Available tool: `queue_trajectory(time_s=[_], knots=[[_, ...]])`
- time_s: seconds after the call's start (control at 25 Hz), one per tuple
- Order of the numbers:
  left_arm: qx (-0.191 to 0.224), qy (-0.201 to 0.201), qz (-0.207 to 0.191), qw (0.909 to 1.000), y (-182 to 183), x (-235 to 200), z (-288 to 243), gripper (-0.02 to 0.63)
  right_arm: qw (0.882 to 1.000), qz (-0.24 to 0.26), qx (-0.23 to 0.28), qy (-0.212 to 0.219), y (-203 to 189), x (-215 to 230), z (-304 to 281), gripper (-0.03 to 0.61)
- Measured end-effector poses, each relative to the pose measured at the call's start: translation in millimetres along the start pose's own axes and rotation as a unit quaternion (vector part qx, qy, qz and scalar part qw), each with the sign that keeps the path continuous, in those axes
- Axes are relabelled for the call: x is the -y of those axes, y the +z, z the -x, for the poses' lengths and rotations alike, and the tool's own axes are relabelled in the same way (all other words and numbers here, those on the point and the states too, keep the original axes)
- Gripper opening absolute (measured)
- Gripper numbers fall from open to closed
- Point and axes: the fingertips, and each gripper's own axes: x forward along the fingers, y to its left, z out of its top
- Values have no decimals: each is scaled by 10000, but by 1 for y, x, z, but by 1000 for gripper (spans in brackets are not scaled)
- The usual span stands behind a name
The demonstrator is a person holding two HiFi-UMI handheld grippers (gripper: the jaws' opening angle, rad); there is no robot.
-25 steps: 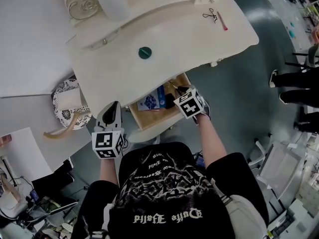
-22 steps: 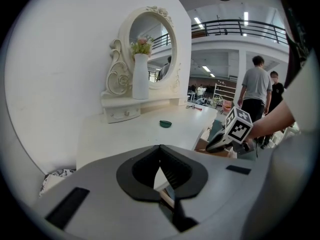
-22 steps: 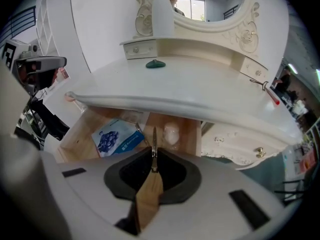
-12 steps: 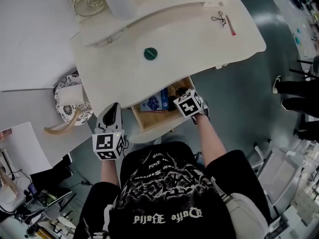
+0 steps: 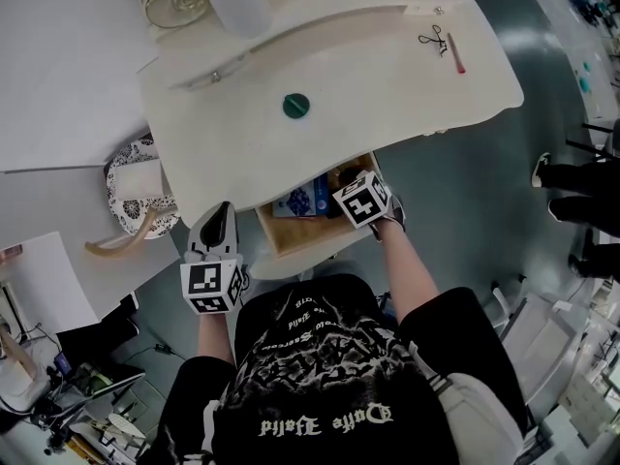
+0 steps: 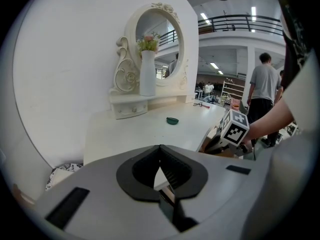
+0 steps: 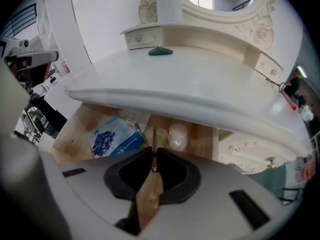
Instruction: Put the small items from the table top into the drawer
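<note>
The right gripper (image 7: 153,151) points down, and its fingers (image 7: 170,168) pinch a thin brownish stick (image 7: 154,136) over the open drawer (image 7: 67,136). The drawer sits under the surface's (image 5: 368,95) front edge and holds a blue packet (image 7: 114,140) and a pale round item (image 7: 177,136). The left gripper's (image 6: 160,149) fingers (image 6: 145,171) are pressed together and empty, off the front edge left of the drawer. A green lid (image 5: 295,106) sits mid-surface. Scissors (image 5: 431,38) and a red pen (image 5: 455,54) lie at the far right corner.

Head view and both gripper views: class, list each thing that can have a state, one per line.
drawer: open
left gripper: shut, empty
right gripper: shut on thin gold strip, over the drawer
green disc: lying on the table top
blue packet: lying in the drawer
</note>
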Motion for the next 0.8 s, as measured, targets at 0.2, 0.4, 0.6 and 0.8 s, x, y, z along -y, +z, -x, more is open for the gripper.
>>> queue_trajectory(time_s=[0.2, 0.4, 0.6, 0.8], knots=[[-10, 49, 0, 10000, 0, -1, 0, 15, 9999, -120, -48, -20, 2, -6, -10, 44], [-67, 129, 29, 9999, -4, -6, 2, 15, 9995, -261, -152, -57, -3, -1, -19, 44], [-105, 170, 35, 9998, -5, -6, 4, 15, 9992, -341, -211, -85, -4, 2, -24, 46], [-128, 194, 3, 9997, -5, -6, 4, 15, 9989, -385, -273, -56, -6, 3, -30, 46]])
